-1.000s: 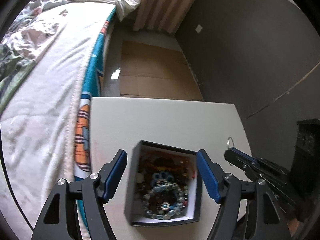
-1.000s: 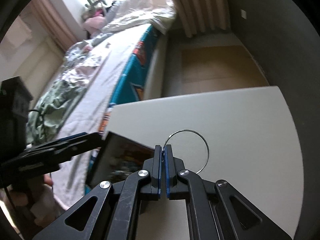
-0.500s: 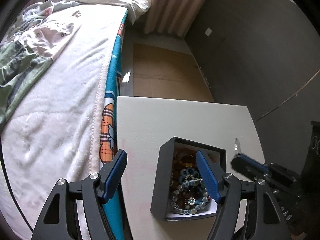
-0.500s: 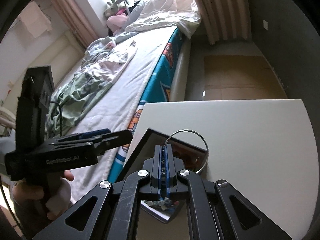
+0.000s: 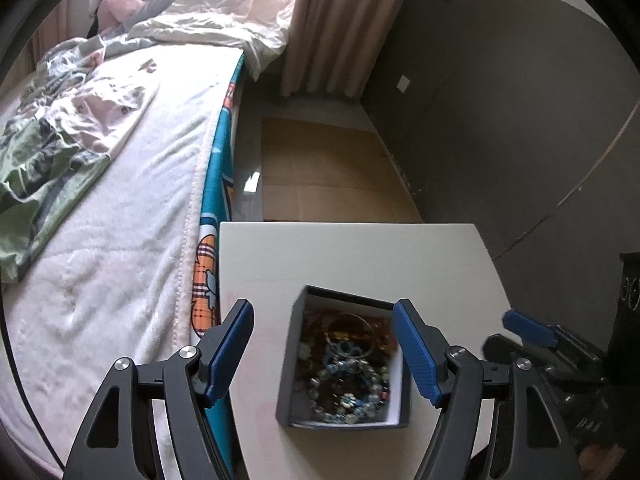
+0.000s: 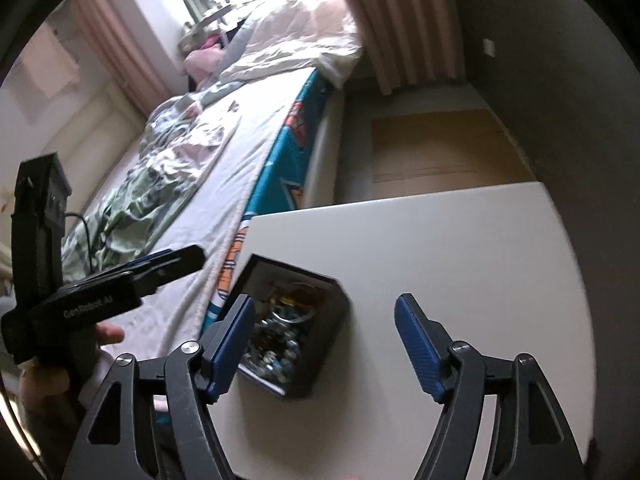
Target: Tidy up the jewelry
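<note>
Both claws spread; ring [image 5: 352,334] inside box [image 5: 290,360].

Black linkage left tool [image 5: 323,354], right tool [image 6: 324,346], blue ribbed pads, silver screws, "GenRobot.AI" lettering

A black box [image 5: 291,364] with a white lining holds blue, amber and brown beads [image 5: 347,364] on a white desk [image 5: 360,256]. The bed's side [image 5: 214,208] shows teal with orange plaid.

My right gripper [image 6: 324,344] has gone from clamped to wide open. The silver ring [image 5: 352,330] it held 1 s ago now lies in the jewelry box [image 5: 344,360] w/ the beads.
</note>
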The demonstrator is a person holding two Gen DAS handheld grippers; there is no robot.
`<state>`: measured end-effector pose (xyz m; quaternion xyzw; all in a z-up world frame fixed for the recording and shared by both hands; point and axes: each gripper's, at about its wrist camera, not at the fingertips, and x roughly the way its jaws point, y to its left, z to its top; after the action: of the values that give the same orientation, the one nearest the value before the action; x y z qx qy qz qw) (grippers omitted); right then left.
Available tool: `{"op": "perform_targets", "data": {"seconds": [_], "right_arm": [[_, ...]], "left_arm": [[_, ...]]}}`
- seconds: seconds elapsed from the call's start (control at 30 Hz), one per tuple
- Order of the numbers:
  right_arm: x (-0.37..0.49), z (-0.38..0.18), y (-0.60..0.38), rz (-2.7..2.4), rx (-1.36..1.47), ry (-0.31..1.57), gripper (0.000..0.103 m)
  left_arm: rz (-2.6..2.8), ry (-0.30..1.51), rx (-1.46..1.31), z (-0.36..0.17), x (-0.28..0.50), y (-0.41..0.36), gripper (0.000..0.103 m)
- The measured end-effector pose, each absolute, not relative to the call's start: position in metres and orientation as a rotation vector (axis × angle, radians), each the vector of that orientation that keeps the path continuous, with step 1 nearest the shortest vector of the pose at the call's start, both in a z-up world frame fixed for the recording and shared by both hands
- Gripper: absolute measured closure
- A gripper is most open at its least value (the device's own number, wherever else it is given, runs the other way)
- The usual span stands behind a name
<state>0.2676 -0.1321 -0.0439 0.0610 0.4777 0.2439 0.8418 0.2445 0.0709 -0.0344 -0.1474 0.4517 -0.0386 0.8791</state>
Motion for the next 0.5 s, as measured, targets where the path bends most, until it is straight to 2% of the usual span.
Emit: {"op": "perform_targets", "data": {"seconds": [0.03,0.07,0.17,0.2,0.5], "right_arm": [[0.265,-0.041,-0.137,0.496,0.119,0.997,0.011],[0.259,-0.035,-0.144,0.453,0.088,0.968,0.005],[0.249,-0.022,-0.156,0.407,0.056,0.939,0.003],[0.244,-0.017,-0.16,0.393,0.039,0.925,0.0],[0.196,0.009,-0.21,0.386,0.108,0.852,0.0]], "left_arm": [[-0.084,0.937,-0.304,-0.032,0.242,0.068,0.028],[-0.091,0.926,-0.3,-0.027,0.237,0.064,0.025],[-0.102,0.879,-0.3,-0.013,0.221,0.058,0.013],[-0.1,0.865,-0.299,-0.008,0.217,0.057,0.012],[-0.119,0.77,-0.283,0.032,0.166,0.03,0.0]]}}
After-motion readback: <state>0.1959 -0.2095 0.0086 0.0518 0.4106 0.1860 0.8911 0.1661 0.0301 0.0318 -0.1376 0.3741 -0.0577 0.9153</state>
